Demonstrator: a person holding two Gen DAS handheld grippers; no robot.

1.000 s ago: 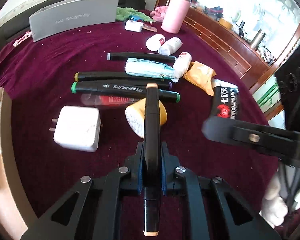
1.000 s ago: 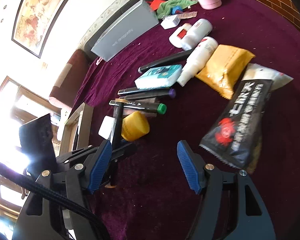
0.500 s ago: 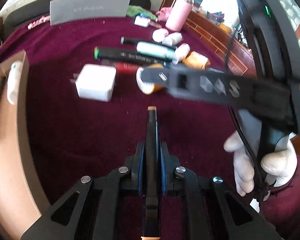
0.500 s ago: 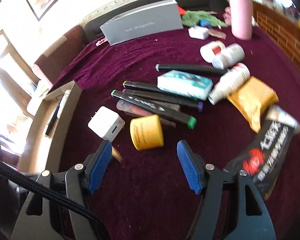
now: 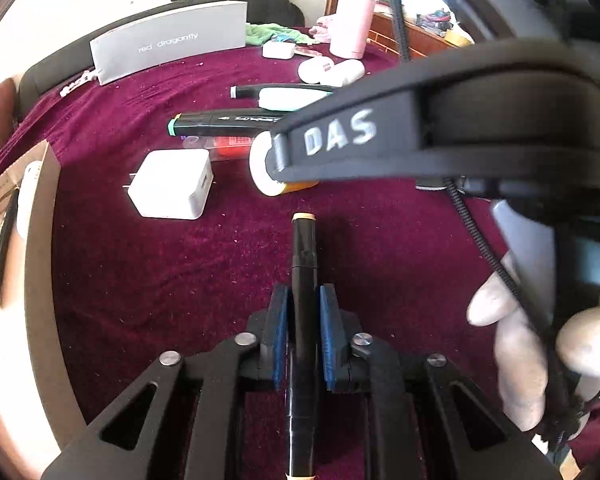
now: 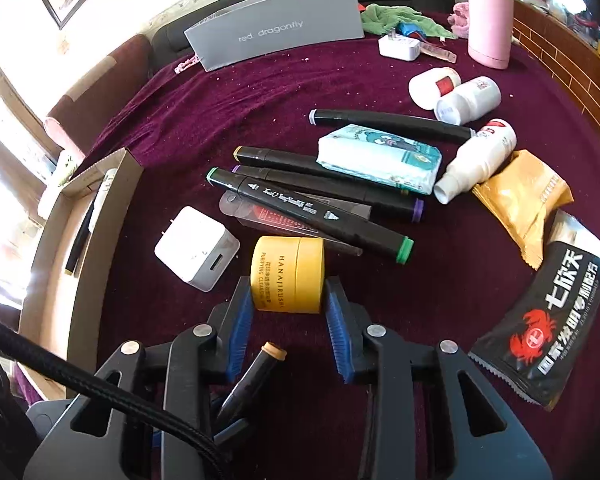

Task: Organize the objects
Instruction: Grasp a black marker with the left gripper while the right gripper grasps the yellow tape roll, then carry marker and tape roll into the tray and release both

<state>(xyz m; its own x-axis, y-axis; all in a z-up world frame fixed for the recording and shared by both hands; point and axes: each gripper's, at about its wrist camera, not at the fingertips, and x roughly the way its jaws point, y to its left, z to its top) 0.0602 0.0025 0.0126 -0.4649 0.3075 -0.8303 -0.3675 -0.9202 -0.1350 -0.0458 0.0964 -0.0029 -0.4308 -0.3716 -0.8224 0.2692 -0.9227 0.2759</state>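
The left tongs (image 5: 303, 320) are closed on a black marker (image 5: 303, 280) with a tan cap, held lengthwise between the blue pads (image 5: 279, 336) and pointing far over the maroon cloth (image 5: 160, 280) of the desk. The right tongs (image 6: 288, 316) are spread, one pad on each side of the yellow jar (image 6: 287, 274), which lies on its side just near of the green-capped marker (image 6: 312, 212); whether the pads already touch the jar I cannot tell. In the right view the held marker's tan tip sits just near of the jar, under the right tongs, so the two tools are crowded together. The main risk, as I judge it, is a collision: if the right tongs lift or swing left toward the cardboard box (image 6: 52, 240), they could knock the held marker askew or out of its grip. The jar is round and smooth, so a squeeze off its middle could make it roll or squirt far into the markers and the clear packet beneath them. The white charger (image 6: 196, 248) lies just left of the jar and could be nudged by the left pad. The box at the left edge already holds a pen, and looks the likely place for the marker.
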